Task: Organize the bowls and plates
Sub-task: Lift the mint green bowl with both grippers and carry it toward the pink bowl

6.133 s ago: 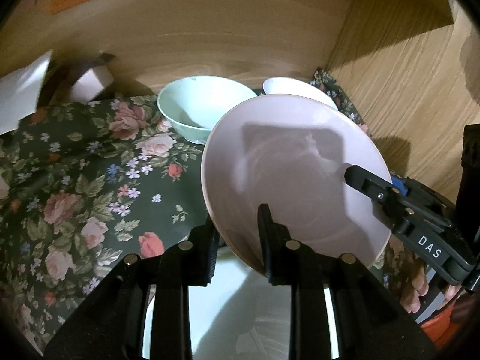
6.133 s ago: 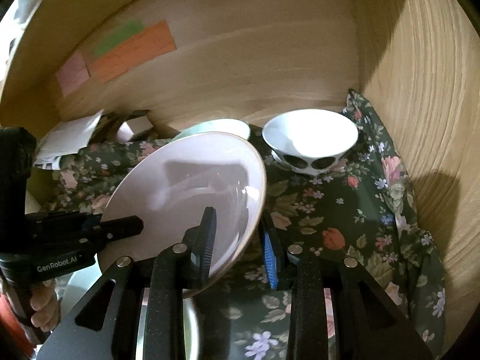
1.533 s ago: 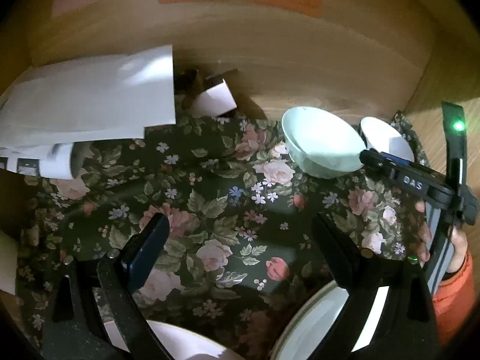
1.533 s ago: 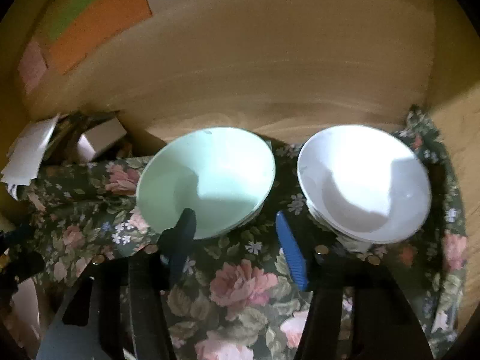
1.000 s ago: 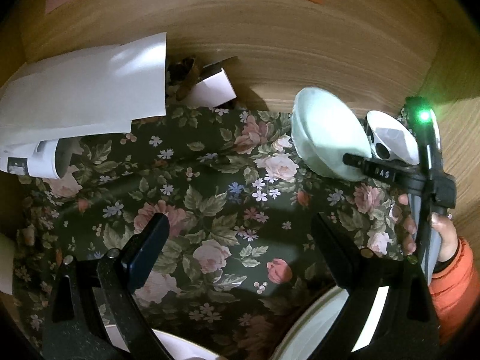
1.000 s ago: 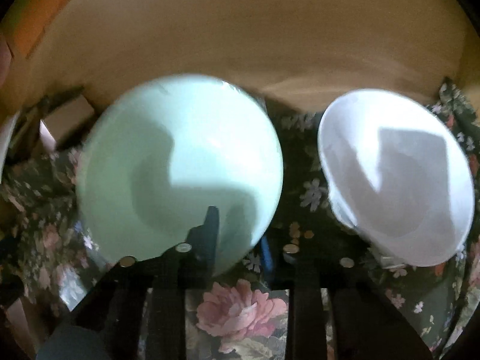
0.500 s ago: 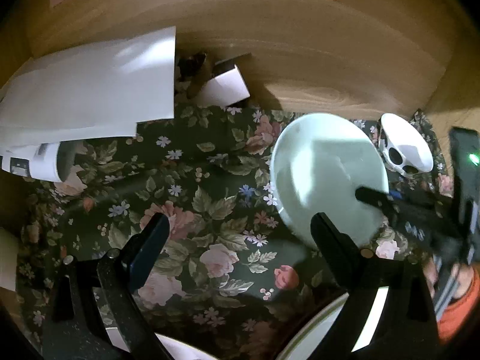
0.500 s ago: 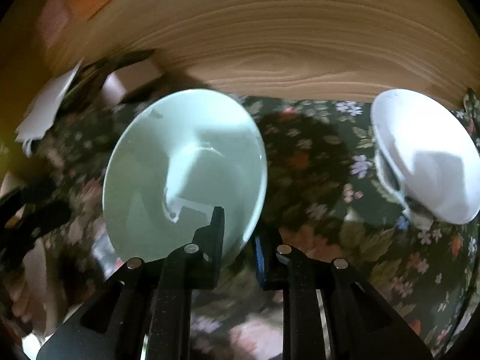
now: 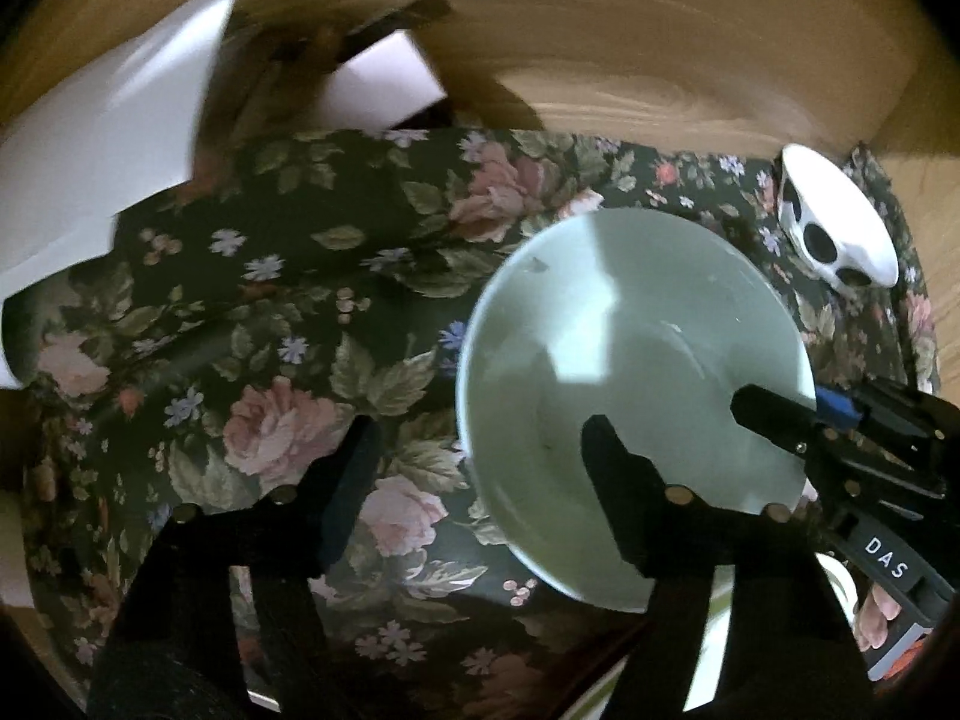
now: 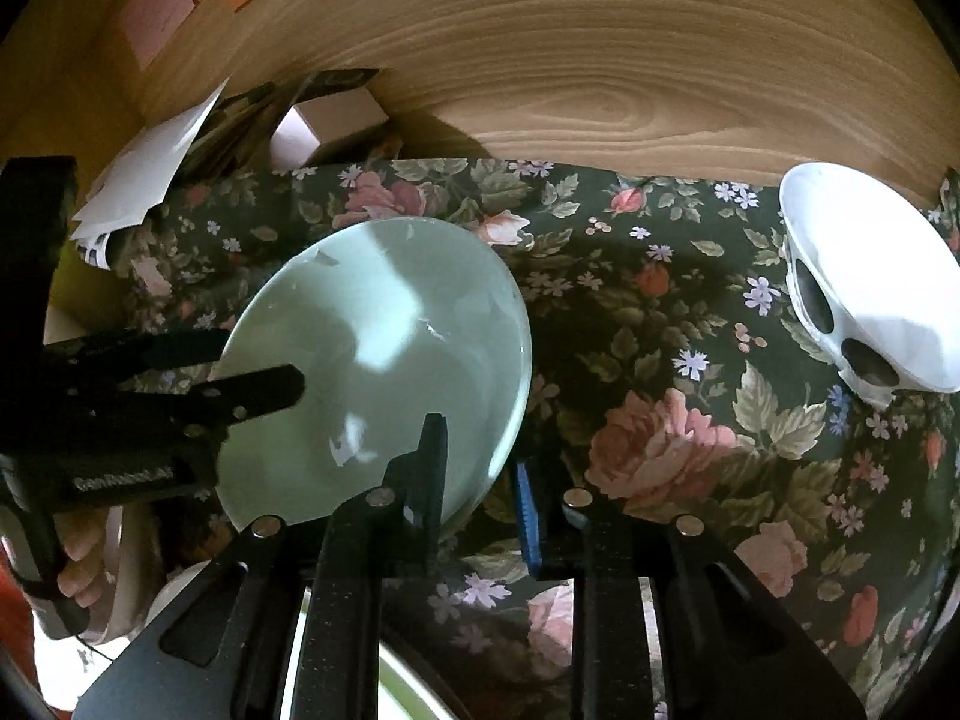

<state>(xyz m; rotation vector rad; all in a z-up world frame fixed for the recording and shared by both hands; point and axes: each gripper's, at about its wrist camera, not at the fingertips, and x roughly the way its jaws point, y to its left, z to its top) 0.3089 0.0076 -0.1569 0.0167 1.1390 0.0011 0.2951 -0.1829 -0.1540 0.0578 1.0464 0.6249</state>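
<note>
Right gripper (image 10: 480, 480) is clamped on the rim of the mint-green bowl (image 10: 384, 360), holding it tilted above the floral cloth (image 10: 660, 360). Left gripper (image 9: 480, 450), whose jaws have just been closing, straddles the bowl's opposite rim, one finger inside, not visibly pressing. A white spotted bowl (image 10: 870, 276) sits well apart by the wooden wall (image 10: 540, 60).

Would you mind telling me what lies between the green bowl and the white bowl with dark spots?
Only bare floral cloth lies between the green bowl and the white bowl; nothing else stands there. The right wrist view shows it best.
</note>
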